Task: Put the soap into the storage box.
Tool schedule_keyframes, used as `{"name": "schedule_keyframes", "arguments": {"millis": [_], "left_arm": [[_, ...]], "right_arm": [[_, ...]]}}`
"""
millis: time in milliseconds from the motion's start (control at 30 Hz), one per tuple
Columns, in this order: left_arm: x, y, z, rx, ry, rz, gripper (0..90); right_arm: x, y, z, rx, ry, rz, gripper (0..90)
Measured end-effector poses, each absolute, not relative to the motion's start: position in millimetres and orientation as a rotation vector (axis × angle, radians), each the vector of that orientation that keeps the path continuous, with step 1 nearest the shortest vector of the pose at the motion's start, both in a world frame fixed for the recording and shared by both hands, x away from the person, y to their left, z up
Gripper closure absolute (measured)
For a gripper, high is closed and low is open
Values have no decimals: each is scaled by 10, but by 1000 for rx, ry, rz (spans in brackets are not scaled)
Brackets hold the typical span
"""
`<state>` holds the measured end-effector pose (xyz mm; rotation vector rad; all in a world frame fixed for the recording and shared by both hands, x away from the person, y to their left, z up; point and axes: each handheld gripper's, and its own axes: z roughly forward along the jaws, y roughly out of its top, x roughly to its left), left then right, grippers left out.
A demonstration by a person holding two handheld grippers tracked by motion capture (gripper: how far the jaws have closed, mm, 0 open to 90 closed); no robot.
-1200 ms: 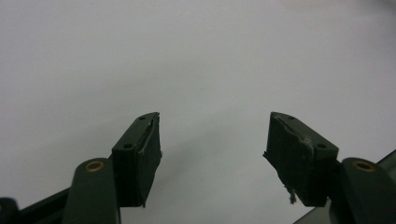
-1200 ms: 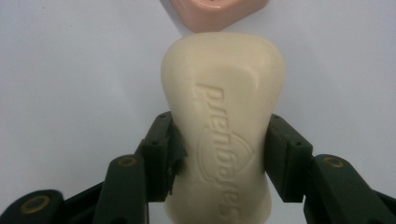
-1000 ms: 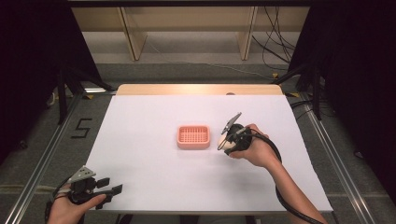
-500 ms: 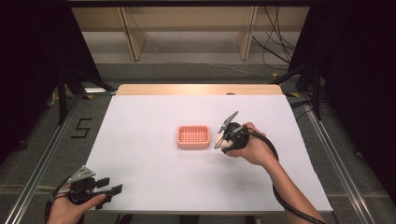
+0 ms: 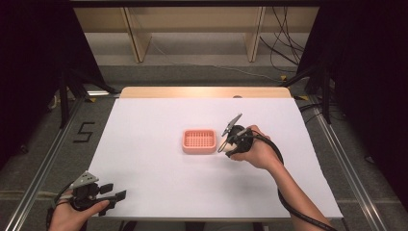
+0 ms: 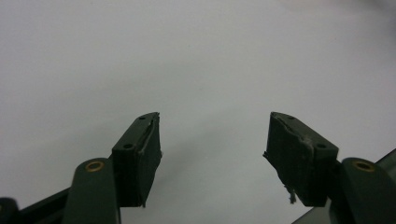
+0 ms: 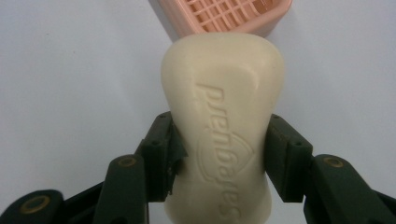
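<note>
A cream bar of soap (image 7: 224, 130) with raised lettering is clamped between the two black jaws of my right gripper (image 7: 219, 154). In the high view that right gripper (image 5: 227, 144) sits just right of a pink slotted soap dish (image 5: 199, 141) at the table's middle, the soap (image 5: 224, 146) pointing toward the dish's right edge. The dish (image 7: 229, 14) shows just beyond the soap's tip in the right gripper view. My left gripper (image 5: 113, 197) rests at the near left corner of the table, open, with nothing between its jaws (image 6: 215, 154).
A white sheet covers the table (image 5: 159, 120), with a wooden strip (image 5: 202, 92) along its far edge. Wooden shelving (image 5: 192, 29) and cables (image 5: 284, 53) lie on the floor beyond. Metal rails (image 5: 43, 163) run along both sides.
My right gripper has moved slightly left with the soap, closer to the pink dish. The left gripper has stayed where it was.
</note>
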<state>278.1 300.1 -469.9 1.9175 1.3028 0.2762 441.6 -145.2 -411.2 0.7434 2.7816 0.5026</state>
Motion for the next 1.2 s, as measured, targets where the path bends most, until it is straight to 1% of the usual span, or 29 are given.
{"name": "schedule_keyframes", "arguments": {"millis": [367,1200], "left_arm": [[2779,3004,-4694,1918,1297,283,346],[2776,2998,-4696,1900,1296,281,347]], "right_arm": [[4473,-1386,-4084,705,2784,505,505],[4555,-1253,-4013,738,2772,538,505]]}}
